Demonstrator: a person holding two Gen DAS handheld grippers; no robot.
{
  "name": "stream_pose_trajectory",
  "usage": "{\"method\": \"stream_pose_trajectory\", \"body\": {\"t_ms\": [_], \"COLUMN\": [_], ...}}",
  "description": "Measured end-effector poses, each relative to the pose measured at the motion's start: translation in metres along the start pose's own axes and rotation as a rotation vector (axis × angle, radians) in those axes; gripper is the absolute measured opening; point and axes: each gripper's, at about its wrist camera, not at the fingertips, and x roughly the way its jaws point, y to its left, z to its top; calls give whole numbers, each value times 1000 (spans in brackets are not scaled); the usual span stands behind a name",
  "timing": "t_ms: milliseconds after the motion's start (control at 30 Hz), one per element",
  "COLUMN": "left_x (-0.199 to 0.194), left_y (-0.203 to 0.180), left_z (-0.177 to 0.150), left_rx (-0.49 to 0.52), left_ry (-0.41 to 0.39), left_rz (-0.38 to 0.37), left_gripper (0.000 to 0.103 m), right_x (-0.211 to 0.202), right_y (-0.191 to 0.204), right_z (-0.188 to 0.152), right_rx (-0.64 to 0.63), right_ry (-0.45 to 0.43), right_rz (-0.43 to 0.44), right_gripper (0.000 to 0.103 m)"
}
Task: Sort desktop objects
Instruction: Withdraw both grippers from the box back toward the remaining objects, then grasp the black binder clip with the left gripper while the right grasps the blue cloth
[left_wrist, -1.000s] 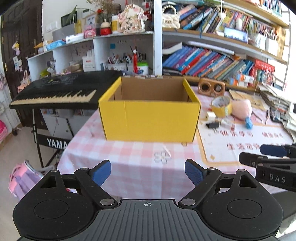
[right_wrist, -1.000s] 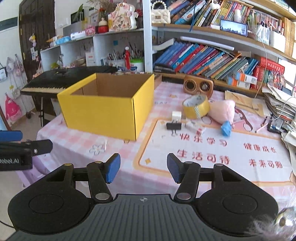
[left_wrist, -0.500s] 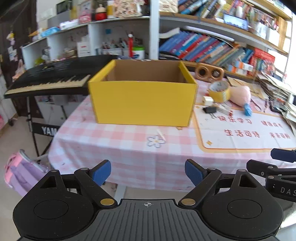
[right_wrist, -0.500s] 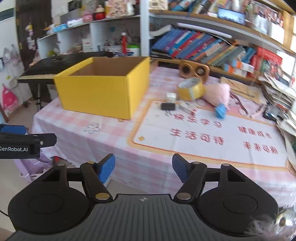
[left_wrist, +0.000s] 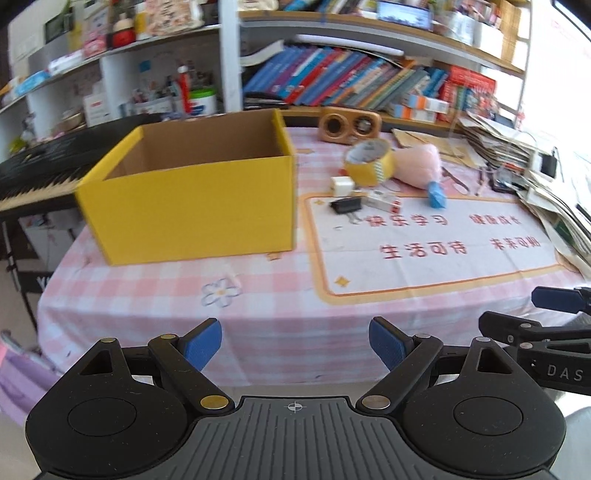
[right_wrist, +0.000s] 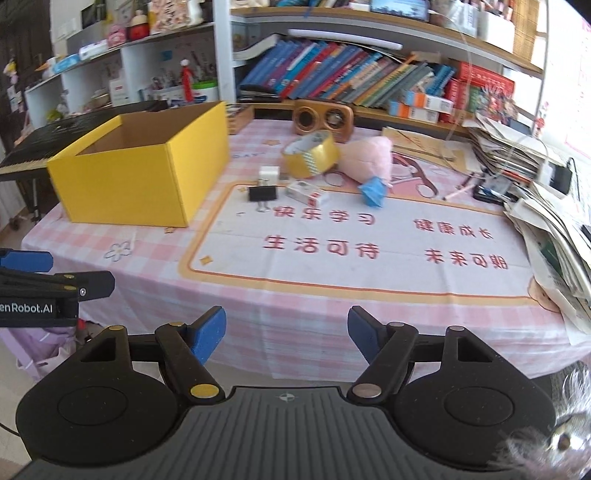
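Note:
An open yellow cardboard box (left_wrist: 192, 206) (right_wrist: 144, 173) stands on the pink checked tablecloth, left of a white mat with red characters (right_wrist: 354, 240). Beyond the mat's far edge lie a roll of yellow tape (right_wrist: 311, 154), a pink plush toy (right_wrist: 369, 157) with a blue tip, a black binder clip (right_wrist: 262, 193), a small white cube (right_wrist: 269, 173) and a small white-and-red packet (right_wrist: 308, 192). My left gripper (left_wrist: 295, 343) hangs open before the table's near edge, nothing between its fingers. My right gripper (right_wrist: 287, 330) is also short of the table, its jaws opening on nothing.
A wooden speaker (right_wrist: 322, 119) sits at the table's back. Stacked papers and cables (right_wrist: 517, 162) crowd the right side. Bookshelves (right_wrist: 351, 81) rise behind, and a black keyboard (left_wrist: 33, 177) stands left of the table. A purple bag (left_wrist: 18, 373) lies on the floor.
Both views tilted down and swung right, bringing the mat and small objects more into sight. The right gripper's fingers have spread wider apart. The left gripper's fingers stayed as wide as before.

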Motion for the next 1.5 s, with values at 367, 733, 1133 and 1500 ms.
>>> {"method": "stream_pose_trajectory", "body": {"t_ms": [367, 733, 1133, 1500], "left_x": [22, 46, 82, 112], "left_y": [-44, -64, -91, -104], "left_z": [17, 31, 59, 83], "left_rx": [71, 69, 86, 70], "left_ry": [11, 39, 61, 72], "left_rz": [-68, -65, -51, 6], "left_gripper": [89, 89, 89, 89], "right_x": [8, 30, 63, 101], "right_y": [-43, -68, -100, -123], "right_z": [2, 14, 40, 68], "right_rx": [56, 43, 33, 27], "right_ry": [29, 61, 62, 53], "right_rz": [-47, -31, 4, 51], "right_gripper": [74, 75, 75, 75]}}
